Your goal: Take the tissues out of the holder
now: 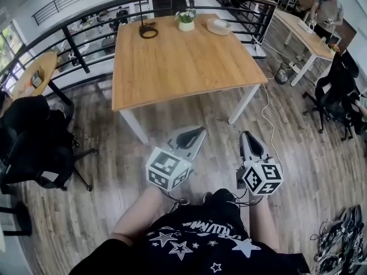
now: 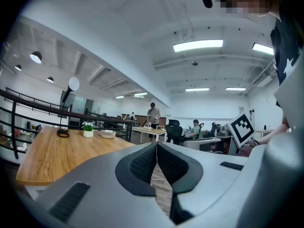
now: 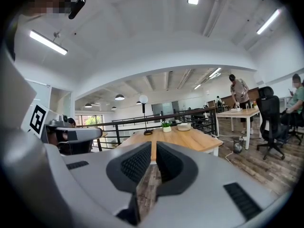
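A white tissue holder (image 1: 219, 26) lies near the far edge of the wooden table (image 1: 183, 67), right of a small potted plant (image 1: 186, 19). The holder (image 2: 108, 133) is small and distant in the left gripper view, and the holder (image 3: 184, 126) is just as far off in the right gripper view. Both grippers hang over the floor close to my body, well short of the table and pointing toward it. My left gripper (image 1: 194, 134) is shut with nothing between its jaws. My right gripper (image 1: 248, 135) is shut and empty too.
A black lamp base (image 1: 148, 31) stands left of the plant. Black office chairs (image 1: 34, 142) stand at the left, another chair (image 1: 335, 90) at the right. A white cable (image 1: 266, 107) runs across the floor by the table leg. A person (image 1: 328, 7) stands at a second table (image 1: 307, 36).
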The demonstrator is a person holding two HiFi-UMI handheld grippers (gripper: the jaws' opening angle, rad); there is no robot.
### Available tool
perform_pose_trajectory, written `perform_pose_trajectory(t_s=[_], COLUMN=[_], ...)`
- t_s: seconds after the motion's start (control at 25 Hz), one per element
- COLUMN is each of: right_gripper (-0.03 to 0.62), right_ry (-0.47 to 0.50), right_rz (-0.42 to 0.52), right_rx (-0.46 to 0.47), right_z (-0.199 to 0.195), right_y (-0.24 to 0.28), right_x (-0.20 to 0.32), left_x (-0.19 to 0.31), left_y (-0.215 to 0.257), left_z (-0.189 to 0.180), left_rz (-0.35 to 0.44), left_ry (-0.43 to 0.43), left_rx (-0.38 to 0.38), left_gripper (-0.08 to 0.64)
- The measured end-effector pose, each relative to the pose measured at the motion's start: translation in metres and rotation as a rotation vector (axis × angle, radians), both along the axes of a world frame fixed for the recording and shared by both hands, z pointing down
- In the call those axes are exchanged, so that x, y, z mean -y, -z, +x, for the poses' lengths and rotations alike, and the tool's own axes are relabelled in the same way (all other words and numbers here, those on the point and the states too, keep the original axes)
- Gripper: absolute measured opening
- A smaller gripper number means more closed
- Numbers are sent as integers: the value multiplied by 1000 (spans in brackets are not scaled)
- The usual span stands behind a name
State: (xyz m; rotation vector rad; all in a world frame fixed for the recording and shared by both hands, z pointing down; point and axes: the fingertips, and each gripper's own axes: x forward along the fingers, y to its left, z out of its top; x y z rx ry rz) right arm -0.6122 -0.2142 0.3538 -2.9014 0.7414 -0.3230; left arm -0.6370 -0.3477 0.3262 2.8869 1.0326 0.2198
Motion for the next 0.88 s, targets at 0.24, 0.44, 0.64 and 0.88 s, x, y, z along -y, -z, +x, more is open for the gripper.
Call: perform_pose_trajectory(t_s=[0.24,0.44,0.64,0.88], right_gripper=[41,41,41,41], right_ry=[-80,-124,-137,-113], right_rz=[-10,-32,-46,-31], right_rx=[5,18,25,13], right_z=[-6,-16,-20,3], right_y=[-4,-13,-19,-24], right_x=[-17,-30,-27,-29], left_x=[-3,-5,-1,0], left_y=[1,-8,-20,-23], left_z=[-7,-14,-19,3], left_rz=[-16,-31,-38,-28], left_ry=[-13,-23,-22,20], left_rx=[2,12,39,42], left_gripper=[15,15,15,15])
